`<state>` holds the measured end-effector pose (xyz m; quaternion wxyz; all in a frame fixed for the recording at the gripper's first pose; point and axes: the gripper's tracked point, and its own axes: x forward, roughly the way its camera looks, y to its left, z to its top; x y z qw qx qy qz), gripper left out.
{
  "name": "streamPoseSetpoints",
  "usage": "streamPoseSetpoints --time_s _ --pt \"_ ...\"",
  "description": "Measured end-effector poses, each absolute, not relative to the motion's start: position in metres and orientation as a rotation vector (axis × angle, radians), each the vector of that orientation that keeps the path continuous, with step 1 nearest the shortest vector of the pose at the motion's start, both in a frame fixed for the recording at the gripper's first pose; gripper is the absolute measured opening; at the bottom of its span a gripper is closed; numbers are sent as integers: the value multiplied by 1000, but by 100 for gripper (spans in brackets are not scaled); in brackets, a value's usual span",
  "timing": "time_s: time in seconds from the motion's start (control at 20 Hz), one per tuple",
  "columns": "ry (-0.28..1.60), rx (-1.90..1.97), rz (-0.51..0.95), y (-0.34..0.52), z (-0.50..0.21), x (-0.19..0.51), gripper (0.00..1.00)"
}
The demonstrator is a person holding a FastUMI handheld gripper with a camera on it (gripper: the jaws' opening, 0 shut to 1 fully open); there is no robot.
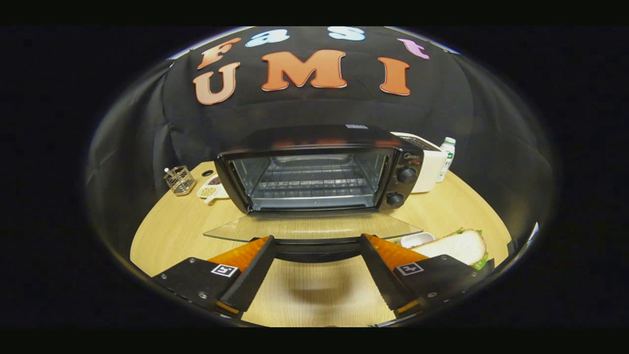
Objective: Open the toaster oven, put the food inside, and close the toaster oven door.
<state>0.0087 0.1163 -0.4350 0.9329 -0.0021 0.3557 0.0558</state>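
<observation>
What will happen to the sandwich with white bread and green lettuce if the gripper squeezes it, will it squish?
The white-bread sandwich with green lettuce, beside the open gripper, will probably squish, since sliced bread looks soft. Its loose-looking layers might slide apart or sag if pinched at one edge. It is likely light, so the white dish under it may shift when nudged.
</observation>
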Motion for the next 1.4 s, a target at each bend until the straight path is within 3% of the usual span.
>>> streamPoseSetpoints --time_s 0.7,1.05,1.4 --pt "871 42 83 109 -509 -30 100" --pt "874 65 113 101 -490 -40 100" --pt "968 94 154 38 -459 -76 100"
